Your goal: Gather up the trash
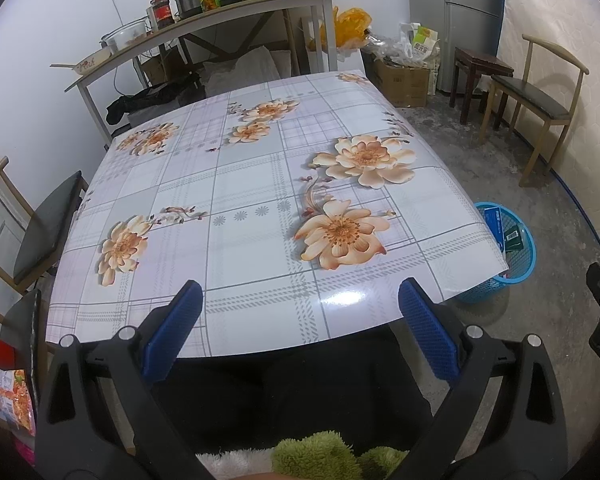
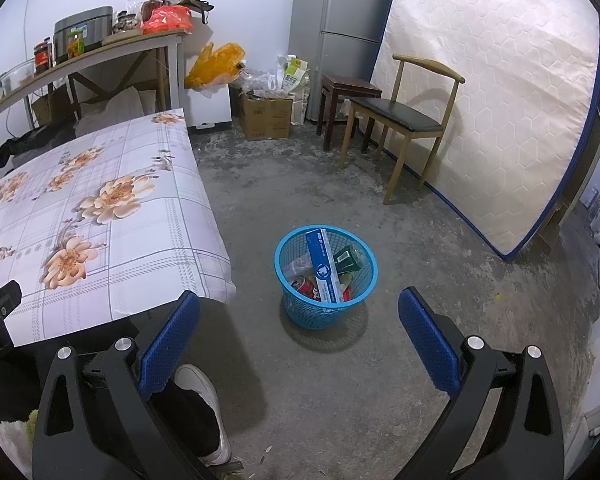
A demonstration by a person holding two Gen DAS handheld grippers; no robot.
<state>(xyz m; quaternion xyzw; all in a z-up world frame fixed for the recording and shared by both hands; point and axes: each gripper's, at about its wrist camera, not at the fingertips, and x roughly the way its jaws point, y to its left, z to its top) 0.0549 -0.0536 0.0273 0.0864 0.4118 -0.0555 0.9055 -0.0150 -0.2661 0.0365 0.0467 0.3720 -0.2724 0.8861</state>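
A blue mesh wastebasket (image 2: 326, 276) stands on the concrete floor right of the table; it also shows in the left wrist view (image 1: 508, 248). It holds a long blue-white box (image 2: 322, 266), a dark green packet (image 2: 348, 258) and a red can (image 2: 306, 285). My left gripper (image 1: 300, 308) is open and empty, above the near edge of the flowered table (image 1: 260, 200). My right gripper (image 2: 299, 320) is open and empty, above the floor just in front of the basket. No loose trash shows on the tablecloth.
A wooden chair (image 2: 404, 120) and dark stool (image 2: 348, 100) stand by a leaning mattress (image 2: 500, 100). A cluttered shelf table (image 1: 204, 28) is behind the table. Another chair (image 1: 40, 224) is at the left. A snack packet (image 1: 14, 404) lies at the lower left.
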